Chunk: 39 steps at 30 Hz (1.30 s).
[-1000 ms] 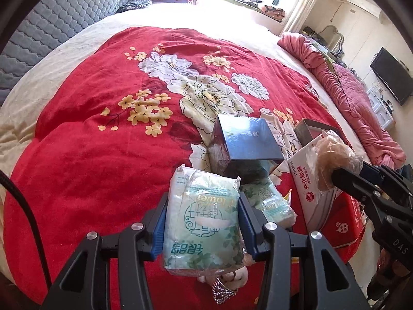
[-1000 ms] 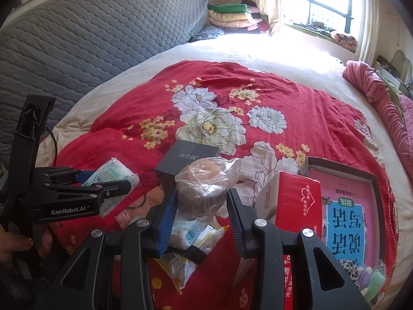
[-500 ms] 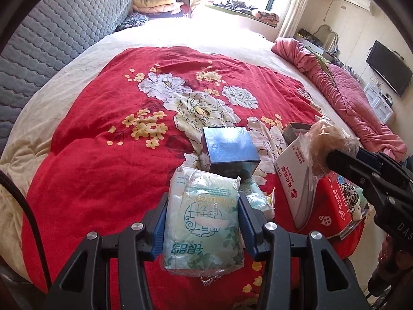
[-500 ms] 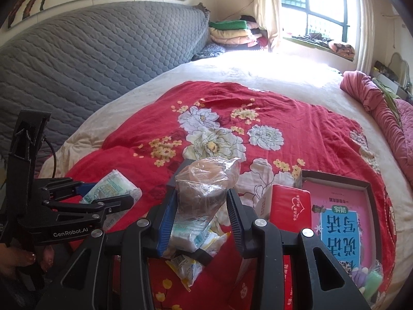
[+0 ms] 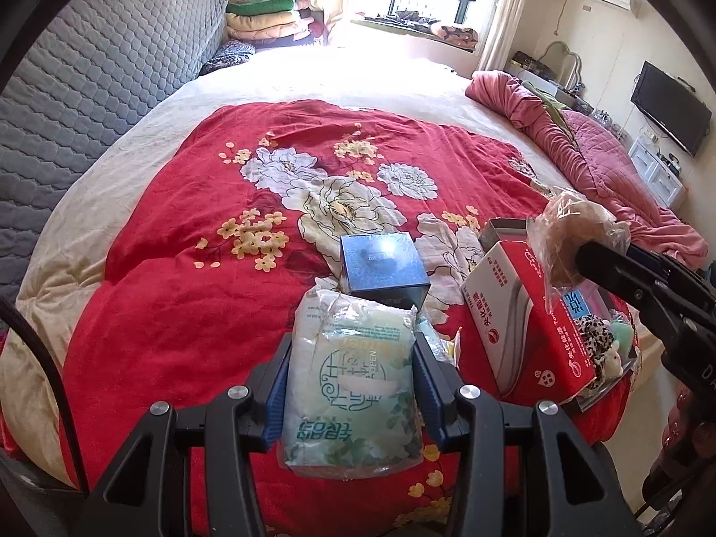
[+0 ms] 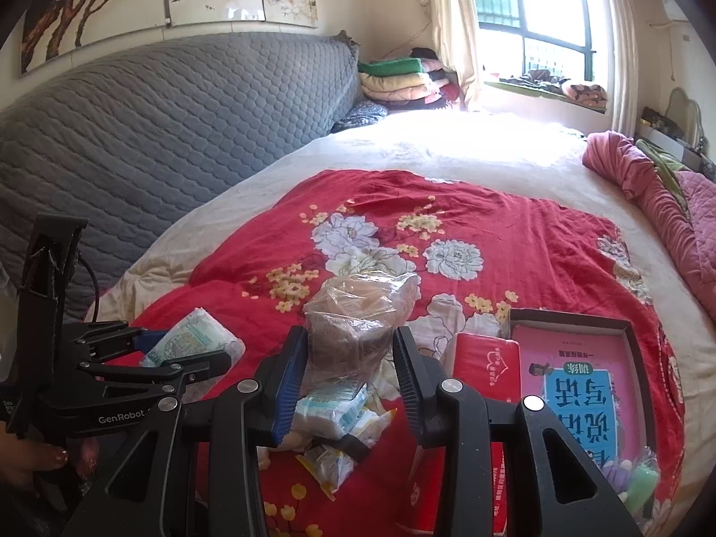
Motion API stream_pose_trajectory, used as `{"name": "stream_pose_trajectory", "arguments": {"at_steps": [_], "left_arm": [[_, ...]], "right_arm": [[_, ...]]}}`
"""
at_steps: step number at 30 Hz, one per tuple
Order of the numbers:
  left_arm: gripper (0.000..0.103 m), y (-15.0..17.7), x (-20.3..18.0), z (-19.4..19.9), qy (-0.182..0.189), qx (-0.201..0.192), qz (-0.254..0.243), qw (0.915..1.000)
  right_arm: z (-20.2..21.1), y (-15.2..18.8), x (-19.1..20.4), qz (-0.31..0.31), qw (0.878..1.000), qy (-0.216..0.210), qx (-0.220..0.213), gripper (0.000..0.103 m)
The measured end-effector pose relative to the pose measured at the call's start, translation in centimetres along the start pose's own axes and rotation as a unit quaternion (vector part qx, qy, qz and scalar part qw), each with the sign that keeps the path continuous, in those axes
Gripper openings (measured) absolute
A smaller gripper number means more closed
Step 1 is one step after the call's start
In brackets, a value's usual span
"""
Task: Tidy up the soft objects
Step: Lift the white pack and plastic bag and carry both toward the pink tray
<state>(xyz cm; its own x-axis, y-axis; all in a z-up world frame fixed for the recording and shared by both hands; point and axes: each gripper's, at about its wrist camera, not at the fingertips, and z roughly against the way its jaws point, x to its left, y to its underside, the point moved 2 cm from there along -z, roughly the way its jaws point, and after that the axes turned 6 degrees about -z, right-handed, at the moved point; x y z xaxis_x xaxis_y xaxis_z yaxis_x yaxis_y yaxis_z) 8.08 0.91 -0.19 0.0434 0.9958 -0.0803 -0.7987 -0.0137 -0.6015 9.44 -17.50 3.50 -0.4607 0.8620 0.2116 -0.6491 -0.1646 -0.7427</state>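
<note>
Both wrist cameras look steeply down along their fingers, close above the red floral blanket's (image 5: 179,295) near edge, toward the far window (image 6: 532,40); both see it.

A bedroom in a home.
Beyond the jaws lies a bed (image 5: 134,188) under a red flowered blanket (image 5: 188,277), with a padded headboard (image 6: 170,134), folded bedding (image 6: 398,80) and a wall television (image 5: 671,107).
</note>
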Motion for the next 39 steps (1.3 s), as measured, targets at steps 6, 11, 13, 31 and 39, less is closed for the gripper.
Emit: {"name": "stream_pose_trajectory", "arguments": {"at_steps": [6,11,13,31,39], "left_arm": [[0.049,-0.4,-1.3,1.1,-0.005,-0.006,-0.013,0.9999],[0.049,-1.1,-2.4,2.3,-0.011,-0.016,-0.026,0.9995],[0.049,-1.3,-2.9,2.7,-0.014,-0.02,-0.032,0.9992],[0.049,-2.6,-6.7,4.5,-0.012,-0.035,-0.069,0.9969],[0.049,-3.2,-8.6,4.5,-0.002,-0.037,-0.083,0.9959]], "right_arm": [[1.4,-0.3,-0.9,-0.009,1.0,0.0,-0.017,0.041],[2.7,-0.5,-1.5,-0.016,0.999,0.0,-0.03,0.041],[3.2,-0.6,-1.8,-0.02,0.999,0.0,-0.036,0.041],[6.3,-0.6,-4.4,-0.051,0.996,0.0,-0.068,0.041],[7.4,-0.4,-6.2,-0.066,0.994,0.011,-0.081,0.041]]}}
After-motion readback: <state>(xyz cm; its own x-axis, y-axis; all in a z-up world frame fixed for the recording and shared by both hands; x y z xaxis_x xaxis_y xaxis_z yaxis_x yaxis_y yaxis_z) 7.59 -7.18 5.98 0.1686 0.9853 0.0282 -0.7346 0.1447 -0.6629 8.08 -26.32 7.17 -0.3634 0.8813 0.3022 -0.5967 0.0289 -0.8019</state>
